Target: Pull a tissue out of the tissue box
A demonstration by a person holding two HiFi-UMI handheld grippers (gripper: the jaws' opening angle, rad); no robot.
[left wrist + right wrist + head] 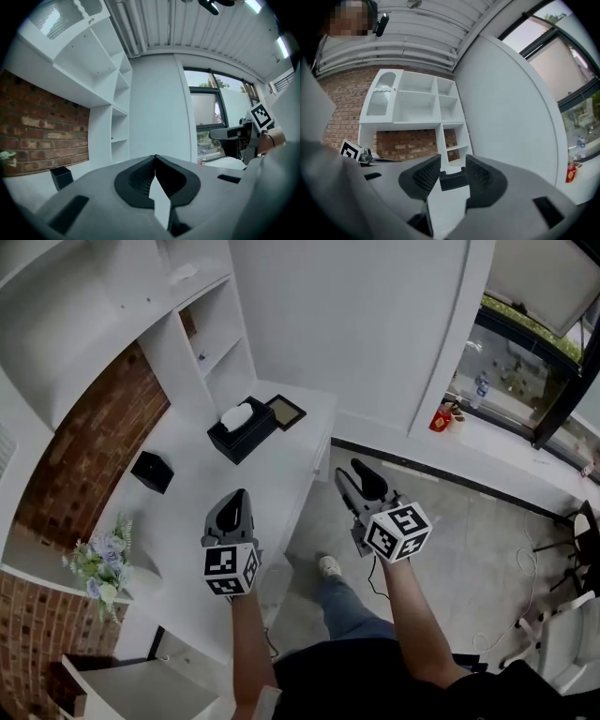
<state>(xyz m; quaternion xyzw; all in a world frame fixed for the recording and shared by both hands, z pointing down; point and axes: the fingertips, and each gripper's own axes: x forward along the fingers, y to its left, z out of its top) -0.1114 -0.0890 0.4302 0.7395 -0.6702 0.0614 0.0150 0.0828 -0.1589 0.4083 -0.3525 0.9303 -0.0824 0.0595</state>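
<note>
1. Writing: only black-and-white square markers on the cubes of the left gripper (238, 495) and right gripper (349, 469). Print on the red container (441, 417) at 2 o'clock too small to read.
2. Task item: tissue box (242, 431), black, rectangular, matte. Sits on the white desk (187, 521) at 12 o'clock from the left gripper, well apart from both grippers. White tissue (236, 415) puffed up from the top slot.
3. Neighbours: flat dark-framed tray (287, 412) just beside the box at 1 o'clock; small black cube (152, 471) at its 8 o'clock.
4. Left gripper: above the desk, forearm straight, aimed at 12 o'clock. Ribbed black pads (140, 176) pressed tip to tip, nothing between.
5. Right gripper: over the floor, aimed at 11 o'clock. Ribbed pads (424, 176) parted, grasping nothing; tissue box far off in the gap.
</note>
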